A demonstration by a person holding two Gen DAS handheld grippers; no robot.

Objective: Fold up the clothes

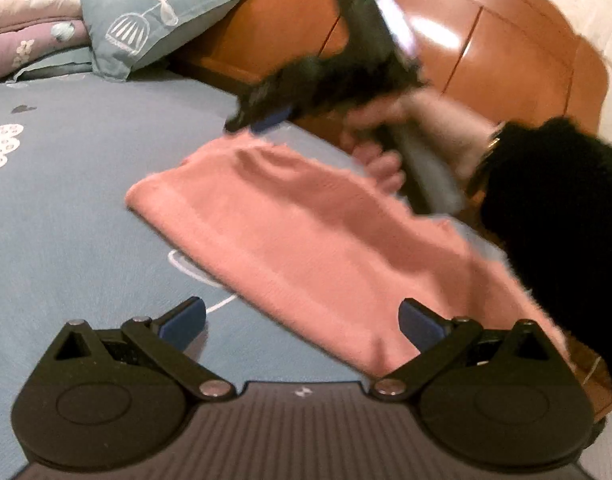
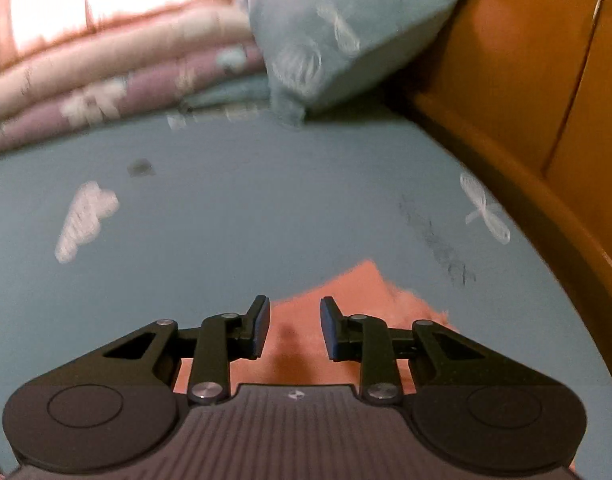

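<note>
While both grippers stand off the cloth, the entry reads as a pause between folds, judged from the layout alone.

Item, nearest: left gripper (image 1: 302, 326), jaws spread wide, nothing between them; the near edge of the garment lies just ahead of its right-hand pad and is not pinched.

Item: pink garment (image 1: 306, 232), a knitted piece lying flat on the blue bedsheet (image 1: 66, 220), apparently already doubled over once, with one rounded end toward the pillows and the other running off toward the person's dark sleeve (image 1: 566, 208). It sits near the bed's edge by the wooden headboard (image 1: 486, 52).

Item: right gripper (image 2: 294, 330), jaws parted a little with a clear gap; the pink cloth shows beneath and behind the gap, but the pads do not press on it, so it is released. In the left wrist view this tool appears blurred above the far corner of the garment, gripped by a hand (image 1: 418, 124).

Item, far: patterned pillow (image 1: 146, 20) and stacked quilts (image 2: 106, 80).

Next move, as a judgement: each gripper needs to settle on a corner or edge, close on one layer, and carry it across evenly to halve the piece again.

Writing: none legible. A small pale emblem marks each gripper body; a faint line on the pillow is too blurred to read.
</note>
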